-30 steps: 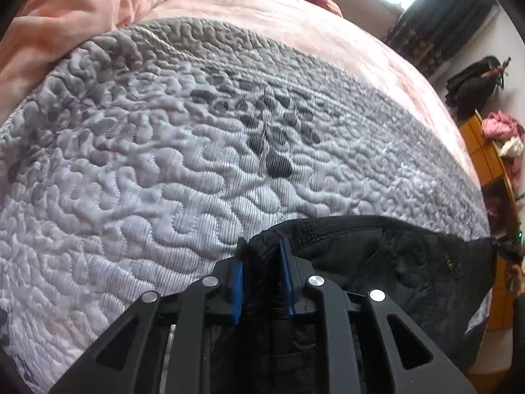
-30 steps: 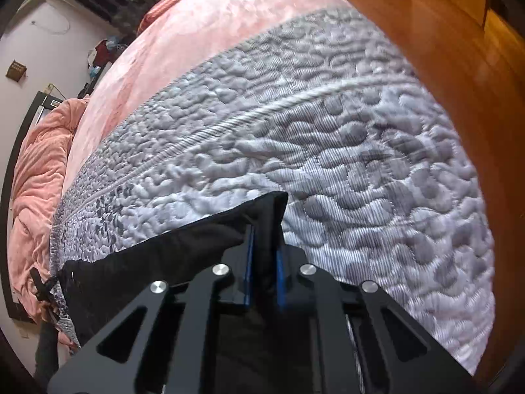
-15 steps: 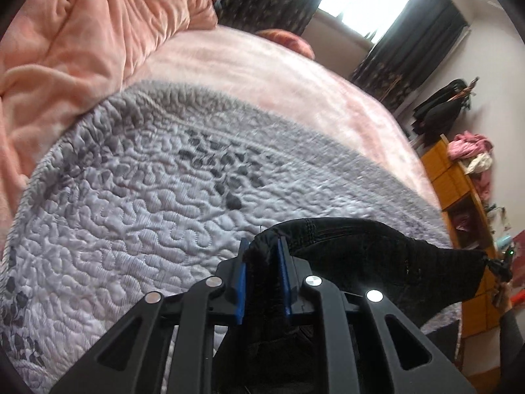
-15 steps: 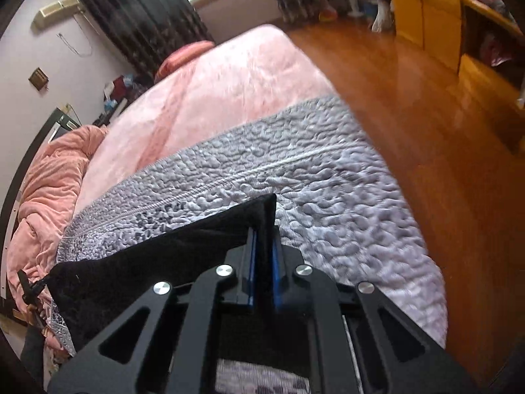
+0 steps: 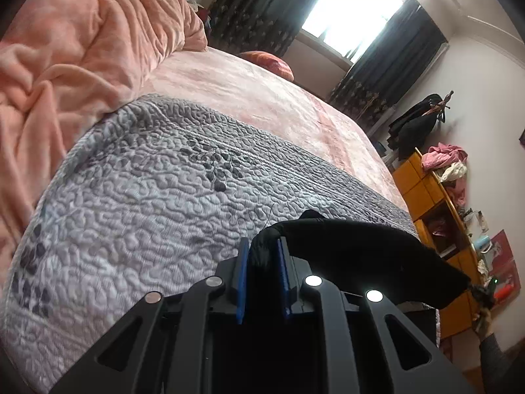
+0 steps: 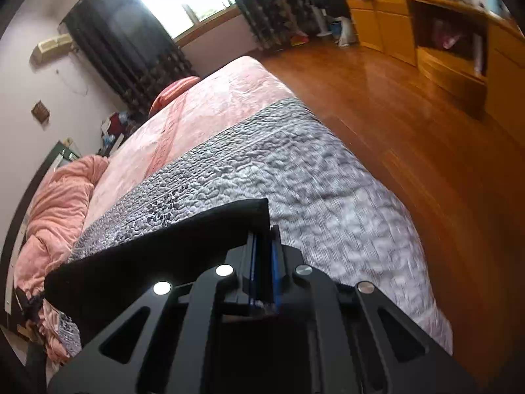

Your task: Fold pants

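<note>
Left tongs: the left gripper (image 5: 261, 252) is clenching a bunched corner of the black fabric pants (image 5: 361, 249) between its blue pads.
Right tongs: the right gripper (image 6: 262, 246) is pinching the opposite corner of the same pants (image 6: 157, 256), its pads pressed tight on a thin edge.
Pants: they are hanging stretched between the two grippers, raised above the grey quilted bedspread (image 5: 137, 203).
Surroundings: a pink velvety sheet (image 5: 249, 92) is lying beyond, with a rumpled pink blanket (image 5: 65, 49) alongside and an orange wooden floor (image 6: 410, 124) to the right.
Risk: the right grip is looking shallow, so a sharp pull could be slipping the edge free; uneven lowering could be leaving the fold skewed or trailing off the bedspread's edge.
</note>
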Demonstrator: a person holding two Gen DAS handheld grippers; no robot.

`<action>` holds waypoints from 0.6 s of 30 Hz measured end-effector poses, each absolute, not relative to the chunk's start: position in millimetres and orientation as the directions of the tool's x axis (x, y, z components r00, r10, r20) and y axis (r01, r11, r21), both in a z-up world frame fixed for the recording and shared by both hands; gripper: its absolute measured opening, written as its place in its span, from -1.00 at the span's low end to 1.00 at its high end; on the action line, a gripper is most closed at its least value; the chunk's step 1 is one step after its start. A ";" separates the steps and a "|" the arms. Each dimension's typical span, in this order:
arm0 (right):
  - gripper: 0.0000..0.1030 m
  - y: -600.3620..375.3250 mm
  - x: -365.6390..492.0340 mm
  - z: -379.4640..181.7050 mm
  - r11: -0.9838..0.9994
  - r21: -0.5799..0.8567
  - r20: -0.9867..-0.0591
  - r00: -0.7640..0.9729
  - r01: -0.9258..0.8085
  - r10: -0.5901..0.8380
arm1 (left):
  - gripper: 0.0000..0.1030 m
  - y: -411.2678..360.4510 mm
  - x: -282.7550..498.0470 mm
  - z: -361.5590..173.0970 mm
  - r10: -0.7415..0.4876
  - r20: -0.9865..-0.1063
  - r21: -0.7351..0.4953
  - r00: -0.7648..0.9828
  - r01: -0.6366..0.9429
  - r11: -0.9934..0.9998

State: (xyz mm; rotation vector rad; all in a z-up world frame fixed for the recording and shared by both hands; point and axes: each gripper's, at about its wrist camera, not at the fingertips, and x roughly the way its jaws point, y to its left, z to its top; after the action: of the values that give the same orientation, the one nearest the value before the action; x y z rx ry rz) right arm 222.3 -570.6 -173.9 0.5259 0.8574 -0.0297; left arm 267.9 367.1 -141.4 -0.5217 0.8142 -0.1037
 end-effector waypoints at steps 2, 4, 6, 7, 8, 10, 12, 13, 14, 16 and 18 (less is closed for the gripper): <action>-0.88 -568.1 198.0 -178.3 0.867 0.432 -0.727 0.666 0.249 0.171 | -0.68 368.8 253.2 -143.2 -0.286 -0.665 -0.492 0.690 -0.116 0.863; -0.88 -565.9 179.3 -181.5 0.861 0.439 -0.722 0.671 0.257 0.168 | -0.68 369.5 241.3 -146.8 -0.288 -0.663 -0.500 0.691 -0.123 0.857; -0.88 -564.9 161.0 -184.8 0.853 0.449 -0.718 0.676 0.265 0.168 | -0.68 369.7 229.4 -151.0 -0.291 -0.664 -0.506 0.689 -0.128 0.853; -0.88 -564.0 153.5 -186.3 0.852 0.450 -0.717 0.677 0.269 0.166 | -0.68 369.4 223.0 -153.5 -0.290 -0.666 -0.506 0.687 -0.131 0.852; -0.88 -562.3 143.6 -188.6 0.849 0.452 -0.716 0.678 0.273 0.163 | -0.68 369.1 217.9 -156.1 -0.287 -0.670 -0.504 0.684 -0.135 0.853; -0.88 -559.7 131.2 -192.5 0.845 0.454 -0.718 0.677 0.281 0.161 | -0.68 368.6 206.5 -163.4 -0.282 -0.679 -0.500 0.678 -0.145 0.854; -0.88 -558.4 120.1 -196.0 0.843 0.455 -0.719 0.677 0.288 0.157 | -0.68 368.7 196.2 -170.2 -0.279 -0.685 -0.497 0.673 -0.152 0.854; -0.88 -557.3 114.4 -198.0 0.839 0.459 -0.718 0.678 0.292 0.157 | -0.68 369.5 191.2 -173.6 -0.282 -0.686 -0.501 0.671 -0.155 0.851; -0.88 -556.8 109.6 -200.7 0.835 0.464 -0.718 0.678 0.295 0.160 | -0.68 370.4 187.4 -176.0 -0.283 -0.687 -0.503 0.670 -0.156 0.850; -0.88 -555.0 98.9 -208.7 0.829 0.468 -0.723 0.671 0.304 0.162 | -0.68 371.0 178.2 -181.6 -0.283 -0.691 -0.502 0.665 -0.160 0.850; -0.88 -553.2 89.8 -216.4 0.822 0.476 -0.727 0.665 0.312 0.169 | -0.67 370.3 170.5 -187.6 -0.283 -0.697 -0.500 0.659 -0.164 0.850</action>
State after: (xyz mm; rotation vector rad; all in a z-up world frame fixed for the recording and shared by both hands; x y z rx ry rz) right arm 89.8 -553.2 -216.4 0.6193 0.8532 -0.0866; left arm 170.5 370.3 -187.6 -0.5679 0.8603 -0.0715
